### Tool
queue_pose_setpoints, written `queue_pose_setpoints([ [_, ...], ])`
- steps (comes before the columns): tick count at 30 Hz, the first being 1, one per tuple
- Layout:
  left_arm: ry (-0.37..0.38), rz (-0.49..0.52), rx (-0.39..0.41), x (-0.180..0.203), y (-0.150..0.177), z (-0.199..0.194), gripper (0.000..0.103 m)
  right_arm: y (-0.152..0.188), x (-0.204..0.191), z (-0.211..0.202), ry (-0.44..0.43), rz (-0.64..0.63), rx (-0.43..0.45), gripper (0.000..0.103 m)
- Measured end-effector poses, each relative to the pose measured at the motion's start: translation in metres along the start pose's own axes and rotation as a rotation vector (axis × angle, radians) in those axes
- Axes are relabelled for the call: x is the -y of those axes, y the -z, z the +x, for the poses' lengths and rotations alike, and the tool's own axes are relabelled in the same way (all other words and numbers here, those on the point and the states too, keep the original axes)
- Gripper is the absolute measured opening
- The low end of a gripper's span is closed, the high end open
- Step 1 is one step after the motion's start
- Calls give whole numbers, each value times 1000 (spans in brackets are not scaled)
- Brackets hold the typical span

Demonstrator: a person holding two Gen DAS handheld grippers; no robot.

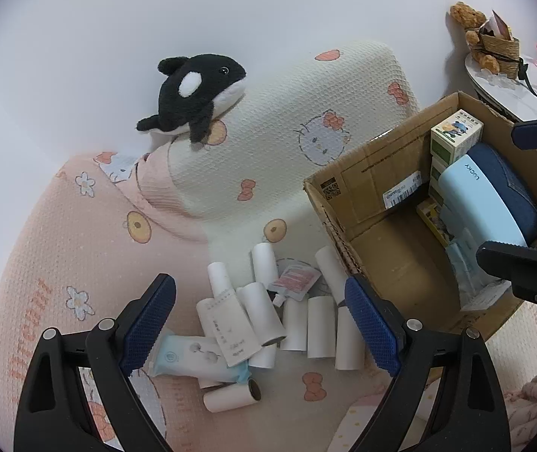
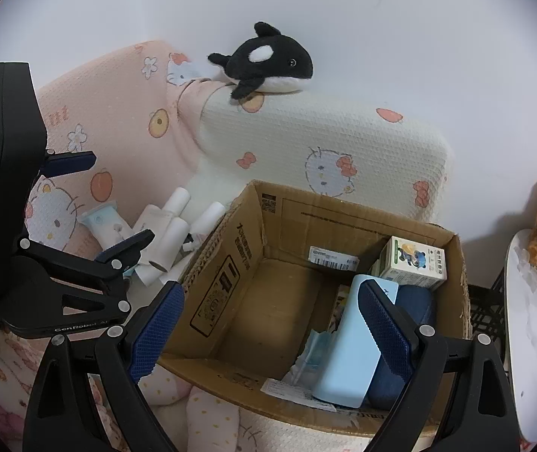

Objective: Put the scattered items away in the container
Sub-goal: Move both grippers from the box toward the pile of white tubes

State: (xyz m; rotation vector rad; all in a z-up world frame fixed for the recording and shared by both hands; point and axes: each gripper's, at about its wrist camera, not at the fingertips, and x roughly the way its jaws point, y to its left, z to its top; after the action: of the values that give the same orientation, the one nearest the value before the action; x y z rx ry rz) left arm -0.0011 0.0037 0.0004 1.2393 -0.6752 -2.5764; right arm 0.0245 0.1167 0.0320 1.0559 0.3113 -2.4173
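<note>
Left gripper (image 1: 259, 324): jaws spread wide, nothing between them, held above the pile of white paper rolls (image 1: 306, 316) on the bed cover (image 1: 61, 248). The pile sits just off the left wall of the cardboard box (image 1: 347, 196). Mixed in with the rolls: a white tube (image 1: 227, 324), a pale blue wipes pack (image 1: 185, 356) and a small pink sachet (image 1: 294, 278).

Right gripper (image 2: 270, 329): jaws also released, empty, poised over the open box (image 2: 230, 263). Along the box's right wall lie a light blue case (image 2: 351, 350), a dark blue case (image 2: 415, 309) touching it, and a small printed carton (image 2: 415, 261) in the far right corner. The left half of the box floor is bare cardboard.

An orca plush (image 1: 200, 94) rests on top of the white pillow (image 1: 287, 132) behind the pile.
</note>
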Motion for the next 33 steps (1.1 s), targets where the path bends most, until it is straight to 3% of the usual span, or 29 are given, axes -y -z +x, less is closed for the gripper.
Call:
queue_pose_setpoints([
  [16,71,2,16,0,2,1,93,0,5,2,103,33,-24,93],
  [33,198,-43,58,-19,13,-1,93,-8,-7,11,158,26,-58,93],
])
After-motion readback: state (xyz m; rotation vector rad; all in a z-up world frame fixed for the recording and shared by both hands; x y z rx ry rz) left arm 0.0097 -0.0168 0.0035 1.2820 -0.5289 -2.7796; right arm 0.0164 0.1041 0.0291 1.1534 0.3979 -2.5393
